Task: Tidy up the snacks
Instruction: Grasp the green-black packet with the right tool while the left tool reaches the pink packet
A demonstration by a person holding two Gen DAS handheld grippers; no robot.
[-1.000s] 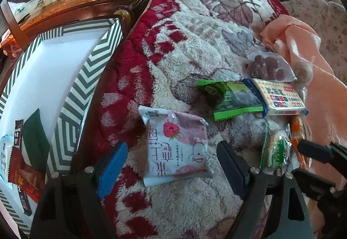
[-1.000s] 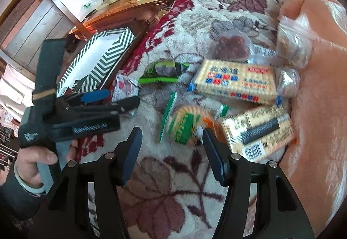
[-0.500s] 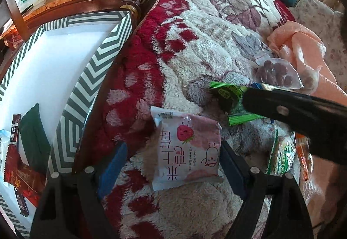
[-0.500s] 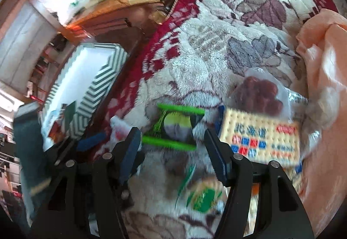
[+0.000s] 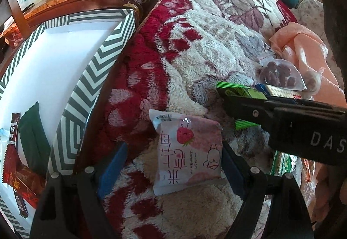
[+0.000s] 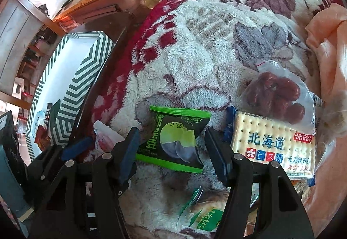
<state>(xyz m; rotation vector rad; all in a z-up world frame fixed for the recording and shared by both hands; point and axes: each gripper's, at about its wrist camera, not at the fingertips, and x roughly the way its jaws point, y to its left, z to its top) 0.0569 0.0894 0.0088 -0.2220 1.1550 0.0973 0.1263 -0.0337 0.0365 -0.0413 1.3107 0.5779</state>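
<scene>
Two hand-held grippers poised over snacks scattered on a red-and-cream fleece blanket. The left gripper points steeply down with its fingers spread wide, one on either side of a pink strawberry-print packet that lies flat on the blanket; the right-hand finger stands just at the packet's edge, the blue-padded one is clear of it, and neither presses. The right gripper likewise straddles a green-and-black snack packet; its fingers have just been opening, with the packet between them, and whether the pads touch the wrapper cannot be told. Beside this packet, to the right in the right wrist view, lies a cracker pack with blue lettering, and partly on it a clear bag of dark red fruits. A green-and-white packet lies nearer the camera. A peach cloth borders the blanket at right. At left, off the blanket's edge, sits a box with a chevron-striped rim already holding several dark wrappers.
</scene>
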